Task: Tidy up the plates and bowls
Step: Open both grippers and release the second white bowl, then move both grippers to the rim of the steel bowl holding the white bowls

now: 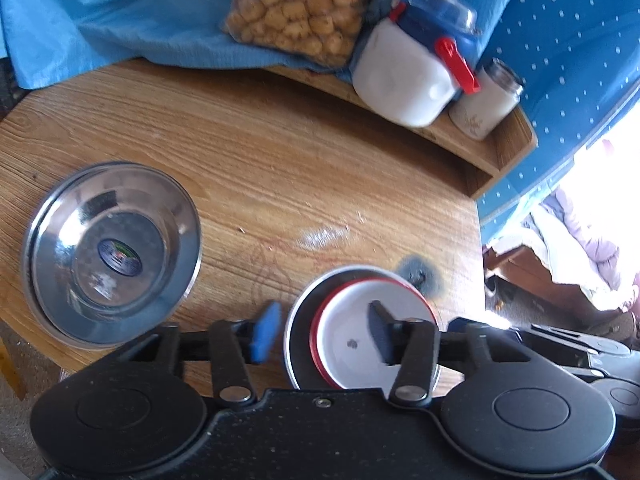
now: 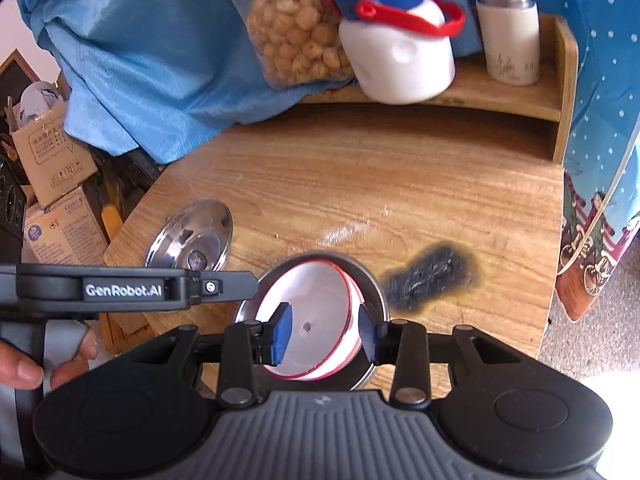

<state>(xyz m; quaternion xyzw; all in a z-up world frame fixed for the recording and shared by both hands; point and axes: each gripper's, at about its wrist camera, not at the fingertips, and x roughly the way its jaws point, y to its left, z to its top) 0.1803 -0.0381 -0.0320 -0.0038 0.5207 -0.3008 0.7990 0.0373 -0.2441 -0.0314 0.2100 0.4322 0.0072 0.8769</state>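
1. The wooden table fills the middle of both views, with a dark scorch mark right of center in the right wrist view.
2. A blue cloth drapes across the upper left of both frames, partly under a bag of snacks at top center.
3. A raised wooden shelf at the upper right carries a white jug with a blue lid and red handle, and a small white jar just beside it.
4. A steel plate lies at the left of the left wrist view, well apart from both tongs, with a sticker in its middle.
5. A second steel plate sits at lower center, near the table's front edge, holding a white bowl with a red rim.
6. The right gripper stands wide apart, one blue pad inside the bowl and the other at its right rim; whether either pad touches it cannot be told.
7. The left gripper is also spread open, its left pad outside the plate over bare table, its right pad above the bowl's inside, grasping nothing.
8. A hand shows at the lower left of the right wrist view, on the left gripper's handle.
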